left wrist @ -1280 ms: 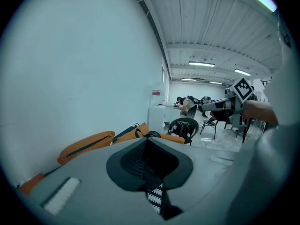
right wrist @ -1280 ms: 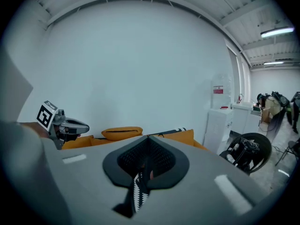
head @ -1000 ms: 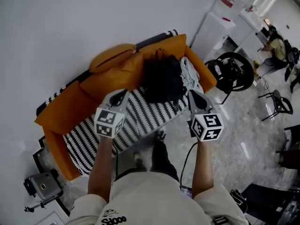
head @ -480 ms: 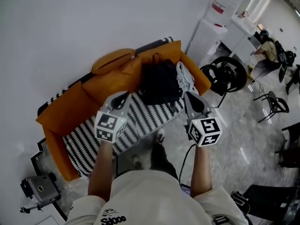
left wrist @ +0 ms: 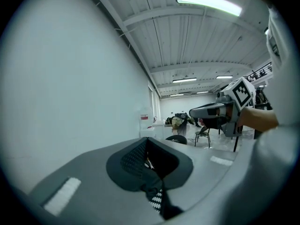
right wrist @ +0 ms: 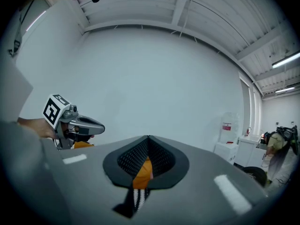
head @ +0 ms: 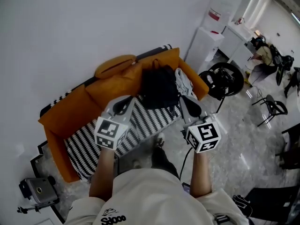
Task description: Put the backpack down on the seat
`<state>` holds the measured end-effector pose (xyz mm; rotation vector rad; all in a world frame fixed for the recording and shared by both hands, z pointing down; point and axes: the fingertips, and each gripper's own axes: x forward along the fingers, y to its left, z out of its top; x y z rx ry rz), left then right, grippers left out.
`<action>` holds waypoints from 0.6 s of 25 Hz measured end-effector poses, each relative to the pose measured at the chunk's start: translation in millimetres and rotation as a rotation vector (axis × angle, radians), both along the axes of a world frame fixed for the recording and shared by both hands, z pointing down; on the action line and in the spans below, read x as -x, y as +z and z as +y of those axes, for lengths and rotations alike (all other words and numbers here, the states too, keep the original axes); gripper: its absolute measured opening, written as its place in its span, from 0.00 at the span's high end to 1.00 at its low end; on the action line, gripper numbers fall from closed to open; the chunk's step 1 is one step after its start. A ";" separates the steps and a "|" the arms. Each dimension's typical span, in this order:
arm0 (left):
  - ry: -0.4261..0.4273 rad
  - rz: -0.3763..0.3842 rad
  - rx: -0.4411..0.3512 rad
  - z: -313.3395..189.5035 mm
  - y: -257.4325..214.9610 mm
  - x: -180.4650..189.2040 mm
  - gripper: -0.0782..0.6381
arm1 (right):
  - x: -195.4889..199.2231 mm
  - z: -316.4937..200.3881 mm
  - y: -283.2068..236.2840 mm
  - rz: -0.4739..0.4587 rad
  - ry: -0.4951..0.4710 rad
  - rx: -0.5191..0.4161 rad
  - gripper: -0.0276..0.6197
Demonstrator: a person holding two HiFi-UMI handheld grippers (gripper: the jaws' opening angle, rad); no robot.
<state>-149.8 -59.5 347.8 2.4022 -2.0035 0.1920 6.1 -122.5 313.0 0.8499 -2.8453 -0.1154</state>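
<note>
On sofa seat (head: 140, 122), backpack (head: 159, 87) rests beyond left tongs (head: 123, 106) and right tongs (head: 188, 105); both pressed together, empty.

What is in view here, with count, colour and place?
sofa: one, orange, striped seat, by wall
backpack: one, black, on seat, right end
cushion: one, orange, atop sofa
cloth: one, pale, beside backpack
dispenser: one, white, right of sofa
wheel: one, black, right of sofa
chair: one, black, far right
device: one, grey, floor, lower left
left tool: one, grey, shut, empty, over seat
right tool: one, grey, shut, empty, near backpack
</note>
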 end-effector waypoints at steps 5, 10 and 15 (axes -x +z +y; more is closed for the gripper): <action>0.000 0.003 -0.026 15.0 -12.7 -4.8 0.88 | 0.5 17.2 -15.2 -0.026 -0.019 -0.033 0.95; -0.003 -0.002 -0.048 26.9 -22.4 -6.3 0.88 | 2.1 30.0 -18.6 -0.029 -0.031 -0.042 0.95; -0.005 -0.020 -0.068 34.5 -30.3 -10.8 0.88 | 2.0 34.8 -19.7 -0.016 -0.028 -0.057 0.95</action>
